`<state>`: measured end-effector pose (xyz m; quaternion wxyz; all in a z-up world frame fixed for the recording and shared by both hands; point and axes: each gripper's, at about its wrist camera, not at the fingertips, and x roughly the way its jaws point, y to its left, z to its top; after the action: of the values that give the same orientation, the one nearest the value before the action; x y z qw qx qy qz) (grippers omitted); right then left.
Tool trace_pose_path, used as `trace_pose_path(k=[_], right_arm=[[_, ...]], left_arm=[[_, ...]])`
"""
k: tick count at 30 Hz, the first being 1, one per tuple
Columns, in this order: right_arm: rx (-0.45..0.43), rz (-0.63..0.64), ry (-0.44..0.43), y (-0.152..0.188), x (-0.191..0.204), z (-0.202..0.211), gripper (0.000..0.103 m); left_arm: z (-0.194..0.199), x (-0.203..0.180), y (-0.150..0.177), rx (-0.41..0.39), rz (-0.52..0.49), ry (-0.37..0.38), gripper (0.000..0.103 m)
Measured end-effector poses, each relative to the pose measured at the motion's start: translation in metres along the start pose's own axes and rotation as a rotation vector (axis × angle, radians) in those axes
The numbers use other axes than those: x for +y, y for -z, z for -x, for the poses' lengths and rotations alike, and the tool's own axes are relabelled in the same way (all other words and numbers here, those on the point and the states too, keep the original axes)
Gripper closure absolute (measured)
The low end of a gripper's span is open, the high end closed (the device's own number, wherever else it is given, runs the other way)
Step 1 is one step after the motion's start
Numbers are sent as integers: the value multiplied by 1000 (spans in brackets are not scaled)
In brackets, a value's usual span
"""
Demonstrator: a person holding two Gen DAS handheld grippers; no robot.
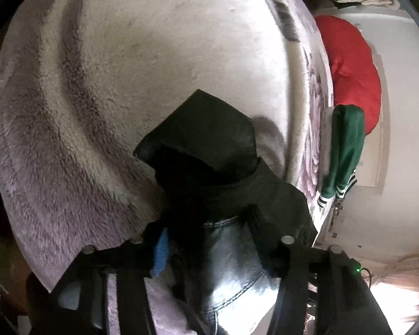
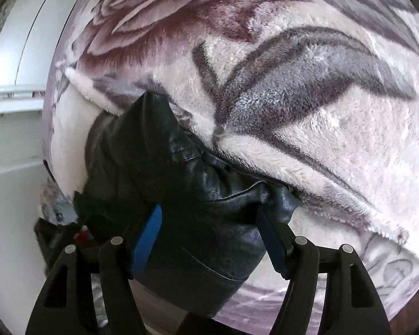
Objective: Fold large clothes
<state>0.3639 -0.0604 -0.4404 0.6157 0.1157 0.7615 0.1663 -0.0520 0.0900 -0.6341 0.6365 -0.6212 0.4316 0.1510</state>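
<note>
A black leather jacket (image 1: 209, 167) hangs bunched above the fluffy floral blanket (image 1: 153, 42). In the left wrist view its dark lining folds forward and shiny leather (image 1: 231, 265) fills the space between the fingers. My left gripper (image 1: 206, 240) is shut on the jacket, with a blue pad (image 1: 159, 254) showing at the left finger. In the right wrist view the jacket (image 2: 181, 184) is bunched between the blue-padded fingers (image 2: 148, 237). My right gripper (image 2: 209, 212) is shut on the jacket, held over the blanket (image 2: 321, 111).
A red garment (image 1: 354, 72) and a green garment with white stripes (image 1: 343, 150) lie beyond the blanket's right edge. White furniture (image 2: 14, 55) stands left of the bed in the right wrist view. A folded ridge of blanket (image 2: 293, 156) runs beside the jacket.
</note>
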Motion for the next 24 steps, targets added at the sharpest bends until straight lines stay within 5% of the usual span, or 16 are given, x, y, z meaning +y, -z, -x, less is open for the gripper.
trace_pose_path(k=[2,3,5,10,13,15,17,24], right_arm=[[1,-11,-3,-1,-2,-1,31],[1,-16,-4,-1,-3,-1,31],[2,-22,-6,0,-3,-2,32],[15,-19,-40,0,-6,-3,32],[25,-58,-107,-1,-15,6,32],[10,-108,-179,2,-30,15,29],[4,-156,-212,8,-47,20,17],[86,-172,-147,33,-58,-32,17]], left_arm=[[-3,-4,0,-25,-17,-23,52],[-6,-4,0,-43,-19,-40,63],[-13,5,-1,-67,30,27,81],[-31,51,-3,-17,231,243,84],[-18,35,-1,14,140,206,64],[-4,27,8,15,114,190,33],[7,23,21,-4,105,194,31],[-11,26,71,43,89,116,31]])
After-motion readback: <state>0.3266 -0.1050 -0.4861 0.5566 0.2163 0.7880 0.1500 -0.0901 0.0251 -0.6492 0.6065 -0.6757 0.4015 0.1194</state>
